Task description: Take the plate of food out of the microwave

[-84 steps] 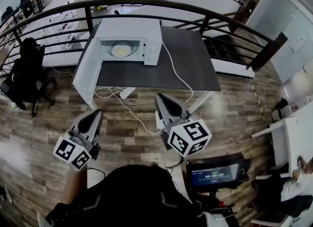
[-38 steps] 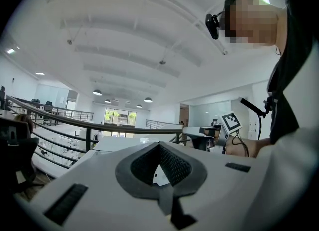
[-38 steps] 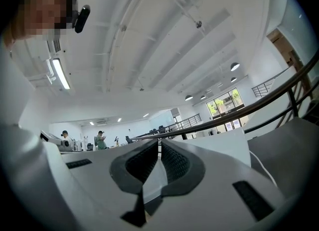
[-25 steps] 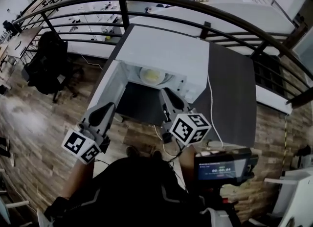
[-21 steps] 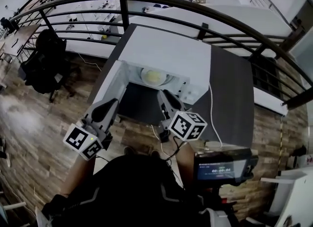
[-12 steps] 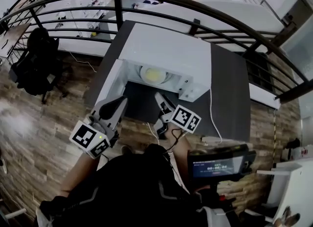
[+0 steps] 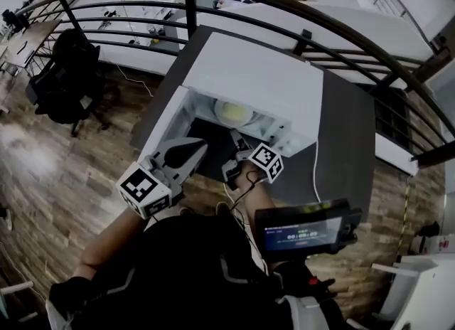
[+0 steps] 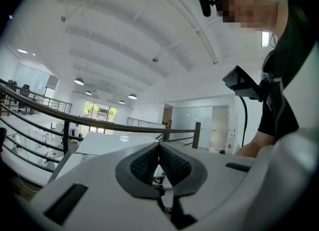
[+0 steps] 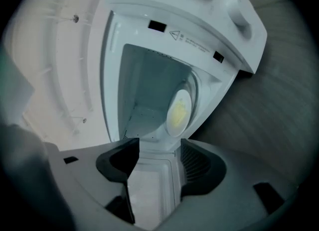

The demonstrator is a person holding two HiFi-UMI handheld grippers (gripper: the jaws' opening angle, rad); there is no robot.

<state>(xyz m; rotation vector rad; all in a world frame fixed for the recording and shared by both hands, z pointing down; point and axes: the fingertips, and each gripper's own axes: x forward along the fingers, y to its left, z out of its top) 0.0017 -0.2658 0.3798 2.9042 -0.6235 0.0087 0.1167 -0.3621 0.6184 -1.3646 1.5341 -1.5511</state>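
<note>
Head view: you are standing at the dark table (image 7: 343,144) with the white microwave (image 7: 257,72) on it, its door (image 7: 165,121) swung open to the left, and the plate of food (image 7: 233,113) is sitting inside the cavity, a pale yellow mound on it. Your right gripper (image 7: 238,142) is reaching at the mouth of the cavity, just short of the plate, while your left gripper (image 7: 199,146) is hanging beside it, in front of the open door and over the table edge; the two are near each other but apart. A small screen (image 7: 306,227) is showing at your chest, and a curved dark railing (image 7: 298,10) is running behind the table. Left gripper view: the claw is pressed together, its ribbed pads meeting with nothing between them, and it is looking level across the white top toward the railing. Right gripper view: the claw is standing wide apart, having just been opening, and it is gripping nothing; the microwave's sill is showing through the gap, and the plate is lying beyond the tips, inside the cavity, untouched.
</note>
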